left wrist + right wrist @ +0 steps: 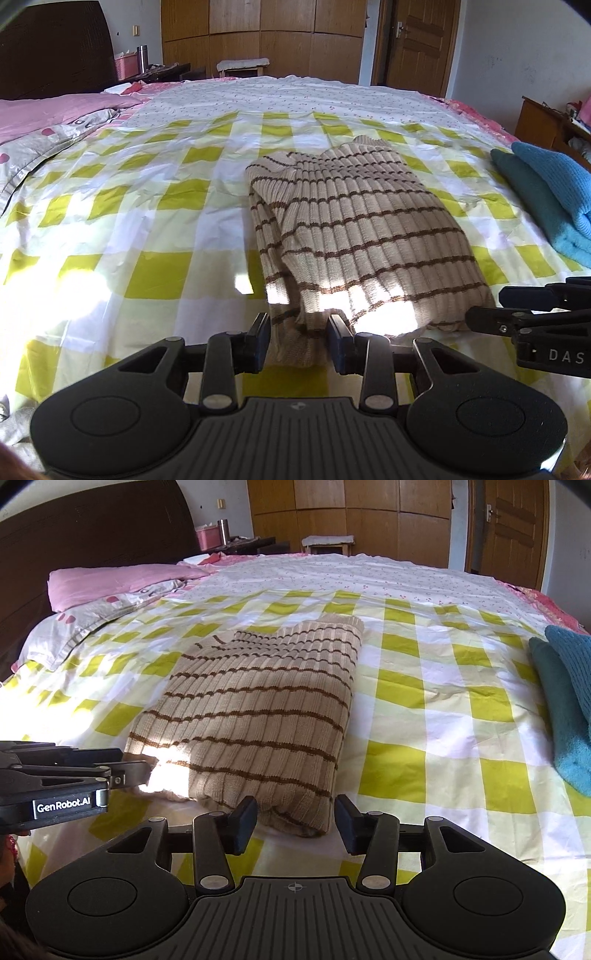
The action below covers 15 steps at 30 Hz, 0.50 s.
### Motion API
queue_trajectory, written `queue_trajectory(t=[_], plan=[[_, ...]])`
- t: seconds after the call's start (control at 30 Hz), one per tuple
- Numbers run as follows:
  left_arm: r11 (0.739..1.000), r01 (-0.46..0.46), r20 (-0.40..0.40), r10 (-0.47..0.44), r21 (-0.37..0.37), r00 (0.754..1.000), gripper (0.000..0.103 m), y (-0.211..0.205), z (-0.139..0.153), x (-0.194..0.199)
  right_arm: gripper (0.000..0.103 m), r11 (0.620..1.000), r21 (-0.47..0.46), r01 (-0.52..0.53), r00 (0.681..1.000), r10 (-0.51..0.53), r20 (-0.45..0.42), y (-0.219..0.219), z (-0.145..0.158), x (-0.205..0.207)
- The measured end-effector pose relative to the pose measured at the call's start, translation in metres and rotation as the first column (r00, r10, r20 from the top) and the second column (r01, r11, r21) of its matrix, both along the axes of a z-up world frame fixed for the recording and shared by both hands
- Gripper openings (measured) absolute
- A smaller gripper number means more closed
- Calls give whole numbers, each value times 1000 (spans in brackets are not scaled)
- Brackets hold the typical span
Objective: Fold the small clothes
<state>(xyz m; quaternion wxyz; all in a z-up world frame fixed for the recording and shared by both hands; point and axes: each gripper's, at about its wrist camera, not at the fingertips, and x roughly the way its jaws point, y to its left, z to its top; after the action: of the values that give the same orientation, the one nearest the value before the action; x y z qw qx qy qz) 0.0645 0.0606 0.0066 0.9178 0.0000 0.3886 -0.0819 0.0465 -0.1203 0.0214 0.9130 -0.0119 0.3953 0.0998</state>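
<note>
1. Left wrist view is showing the striped sweater (354,225) lying already folded lengthwise on the checked bedsheet (147,192), its near hem sitting between the fingers of the left gripper (299,341), whose jaws are standing apart around the left corner of that hem without pinching it.
2. Right wrist view is showing the right gripper (295,825) doing the same at the other near corner, jaws apart and straddling the hem, not yet closing.
3. I am judging the sweater to be soft, ribbed knit, light but thick now that it is doubled; it is likely going to sag and stretch between the 2 holds, not slide.
4. Taking hold at the 2 near hem corners looks sensible, with each pinch catching every layer, or the lower ones may be dragging behind.
5. Counting: 1 striped sweater is lying in the middle of the bed; 2 blue knitted items (546,192) are sitting stacked at the right edge, well apart from it; 1 pink pillow (110,583) is resting near the headboard; 2 grippers are working.
</note>
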Motion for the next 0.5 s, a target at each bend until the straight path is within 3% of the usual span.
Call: queue_trajectory(t=[0.3,0.43,0.5], plan=[[1000,-2,-13,2,0,1000,44,6,-5,8,45,999,-23,-33,999,33,3,0,-18,-2],[1000,-9,-11,9,11,1000,44,11,-5,9,20,1000,-15,13,1000,-13,-4,0,-20,14],[1000,-19,-16,19,7,1000,44,15,-6,9,14,1000,-9,25,1000,-25,-11,-3,-19,15]])
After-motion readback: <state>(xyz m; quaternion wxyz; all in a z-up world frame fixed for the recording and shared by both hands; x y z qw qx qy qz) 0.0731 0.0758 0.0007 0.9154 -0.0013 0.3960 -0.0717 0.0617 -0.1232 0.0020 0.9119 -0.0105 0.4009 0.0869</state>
